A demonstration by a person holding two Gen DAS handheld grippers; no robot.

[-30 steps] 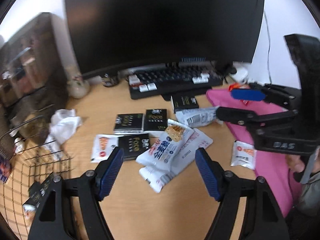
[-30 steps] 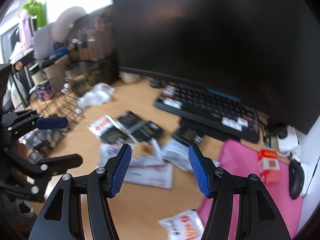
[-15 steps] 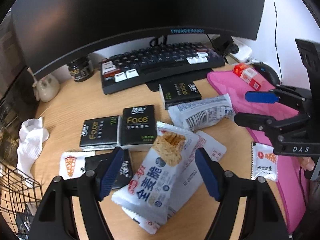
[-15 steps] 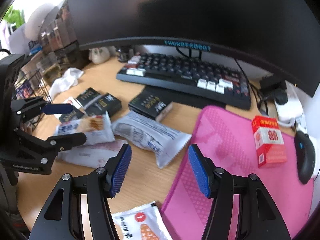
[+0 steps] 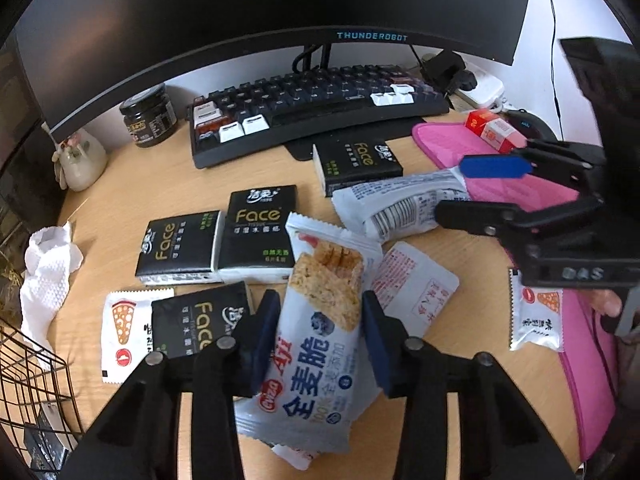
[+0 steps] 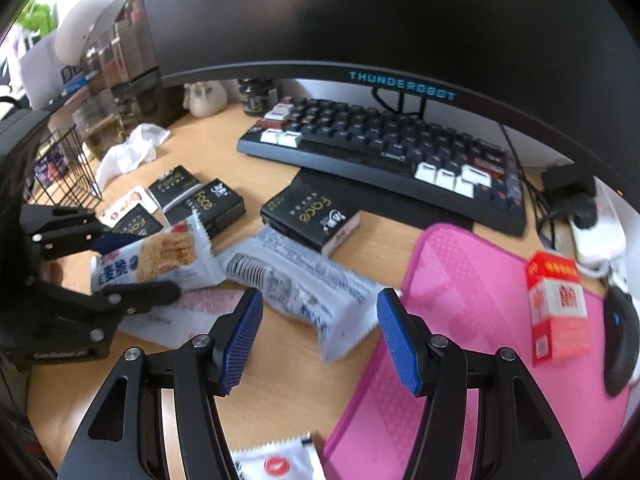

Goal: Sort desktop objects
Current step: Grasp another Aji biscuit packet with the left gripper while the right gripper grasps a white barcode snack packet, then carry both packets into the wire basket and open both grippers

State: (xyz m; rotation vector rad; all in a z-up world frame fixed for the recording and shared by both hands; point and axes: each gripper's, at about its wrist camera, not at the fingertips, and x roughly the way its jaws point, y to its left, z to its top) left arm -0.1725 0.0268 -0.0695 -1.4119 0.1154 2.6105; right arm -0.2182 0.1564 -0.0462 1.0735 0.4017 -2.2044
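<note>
Closing on the oat-crisp snack bag (image 5: 320,344), the left tool (image 5: 318,336) has just been narrowing its jaws, and both blue pads now sit against the packet's sides, so the bag is gripped. That bag lies on the wooden surface (image 5: 168,184), atop a second white wrapper (image 5: 416,284).

Right tool (image 6: 318,336): jaws apart, nothing held; between its fingers and just ahead lies the tail end of a white barcode packet (image 6: 304,284) on the surface.

Ahead of the left tool: two black "Face" tissue packs (image 5: 260,236) side by side; a third black pack (image 5: 200,320) just beside its left finger, overlapping a small pizza-print sachet (image 5: 124,332).

Further ahead: a fourth black pack (image 5: 356,164), then a dark keyboard (image 5: 316,108) beneath a curved monitor (image 5: 280,4).

To the right tool's right: a pink mat (image 6: 480,288) carrying a red carton (image 6: 556,304).

To the left tool's left: crumpled white tissue (image 5: 48,268) and a wire basket (image 5: 24,376).
</note>
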